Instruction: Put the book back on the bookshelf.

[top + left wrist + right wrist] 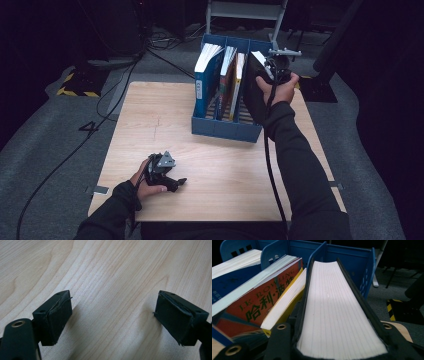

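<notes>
A thick black-covered book [251, 97] stands tilted at the right end of the blue file rack [227, 131], between its last divider and its end wall. My right gripper [272, 70] is shut on it from above. In the right gripper view the jaws clamp both covers, with the white page edge [337, 315] running away from my right gripper [337, 350]. My left gripper [177, 182] rests on the wooden table [150, 115] near the front left. It is open, and bare wood shows between the pads of my left gripper [112, 312].
The rack's other slots hold a blue book [204, 82], a red book [262, 302] and a yellow-covered one [284, 307], all leaning. Cables cross the grey floor left of the table. A black and yellow striped base [77, 87] stands at the far left.
</notes>
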`<state>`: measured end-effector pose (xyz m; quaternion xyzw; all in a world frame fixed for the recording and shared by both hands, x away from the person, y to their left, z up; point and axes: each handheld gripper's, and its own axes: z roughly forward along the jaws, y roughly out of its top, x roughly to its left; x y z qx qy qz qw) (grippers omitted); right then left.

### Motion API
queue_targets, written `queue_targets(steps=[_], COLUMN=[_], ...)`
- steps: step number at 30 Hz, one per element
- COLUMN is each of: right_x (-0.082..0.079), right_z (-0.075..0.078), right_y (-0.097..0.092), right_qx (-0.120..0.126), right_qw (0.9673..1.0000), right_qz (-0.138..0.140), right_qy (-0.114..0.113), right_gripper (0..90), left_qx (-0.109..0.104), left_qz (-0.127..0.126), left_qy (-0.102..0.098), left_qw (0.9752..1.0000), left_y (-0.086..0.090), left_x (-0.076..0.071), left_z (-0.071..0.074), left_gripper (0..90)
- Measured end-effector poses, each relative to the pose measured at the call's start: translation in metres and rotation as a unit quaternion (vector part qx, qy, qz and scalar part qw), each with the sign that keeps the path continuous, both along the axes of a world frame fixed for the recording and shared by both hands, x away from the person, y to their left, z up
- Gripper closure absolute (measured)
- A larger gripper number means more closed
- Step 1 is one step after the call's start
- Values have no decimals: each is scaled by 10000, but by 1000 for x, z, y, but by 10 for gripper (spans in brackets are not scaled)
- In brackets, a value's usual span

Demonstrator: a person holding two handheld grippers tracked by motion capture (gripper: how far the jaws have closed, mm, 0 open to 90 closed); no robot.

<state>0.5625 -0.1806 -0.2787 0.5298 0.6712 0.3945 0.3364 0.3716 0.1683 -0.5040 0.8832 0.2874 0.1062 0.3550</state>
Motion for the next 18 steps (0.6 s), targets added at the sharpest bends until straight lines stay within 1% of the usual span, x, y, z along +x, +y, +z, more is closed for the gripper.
queue_targets(steps=[2,6,9,10,11,12,15,18], right_x=[3,10,11,12,12,14,18,22], right_z=[-1,-1,0,1,1,0,-5,-14], right_y=[3,3,4,5,5,5,8,14], right_qx=[11,81,120,166,166,220,326,265], right_qw=[9999,9998,9997,9996,9996,9993,9986,9982], right_qz=[-101,-197,-232,-243,-243,-291,-395,-528], right_qy=[31,54,2,-42,-42,-55,-86,-87], right_gripper=[533,534,534,534,534,534,534,533], left_qx=[1,7,12,12,10,16,20,24], left_qz=[-9,-23,-65,-76,-82,-90,-110,-156], left_qy=[-3,-8,-21,-14,-9,-14,1,-4], left_qw=[10000,10000,10000,10000,10000,10000,9999,9999], left_y=[0,0,0,0,0,0,0,-1], left_x=[0,0,1,1,1,1,2,2], left_z=[0,0,0,0,0,0,0,0], left_gripper=[146,147,146,146,146,145,144,144])
